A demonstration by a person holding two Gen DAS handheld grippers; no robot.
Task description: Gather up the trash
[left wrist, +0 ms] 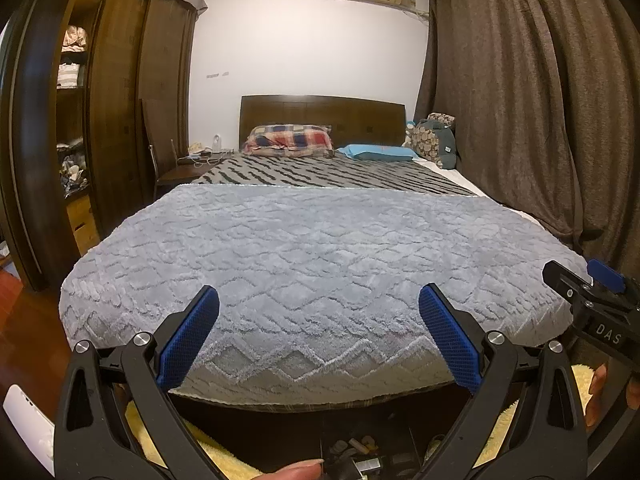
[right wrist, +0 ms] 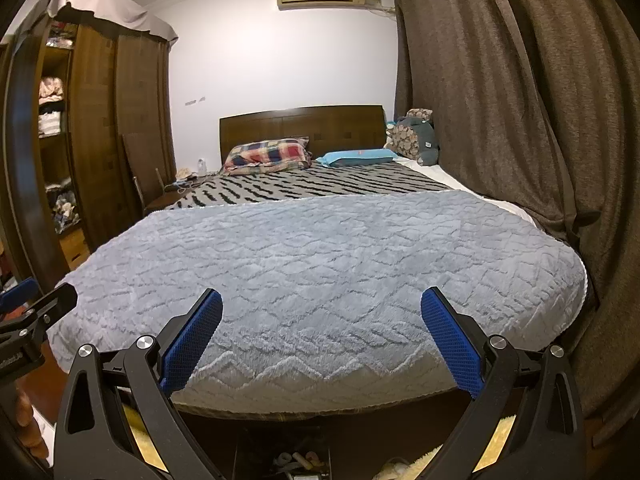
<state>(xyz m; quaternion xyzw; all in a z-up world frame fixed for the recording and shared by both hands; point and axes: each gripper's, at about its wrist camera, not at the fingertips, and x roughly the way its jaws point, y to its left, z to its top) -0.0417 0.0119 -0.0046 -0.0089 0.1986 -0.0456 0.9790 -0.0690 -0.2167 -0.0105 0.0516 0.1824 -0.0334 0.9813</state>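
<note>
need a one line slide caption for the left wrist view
Left gripper, jaws open and empty, faces a bed with a grey blanket; the right gripper enters at right.

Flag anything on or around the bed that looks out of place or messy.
Small bits of clutter lie on the dark floor at the foot of the bed, below the open left gripper and right gripper. The bedding lies flat and tidy.

right gripper [right wrist: 320, 320] jaws spread wide, empty, over fluffy grey textured blanket [right wrist: 320, 256]; brown curtain [right wrist: 500, 100] right, dark wooden wardrobe [right wrist: 100, 128] left.
</note>
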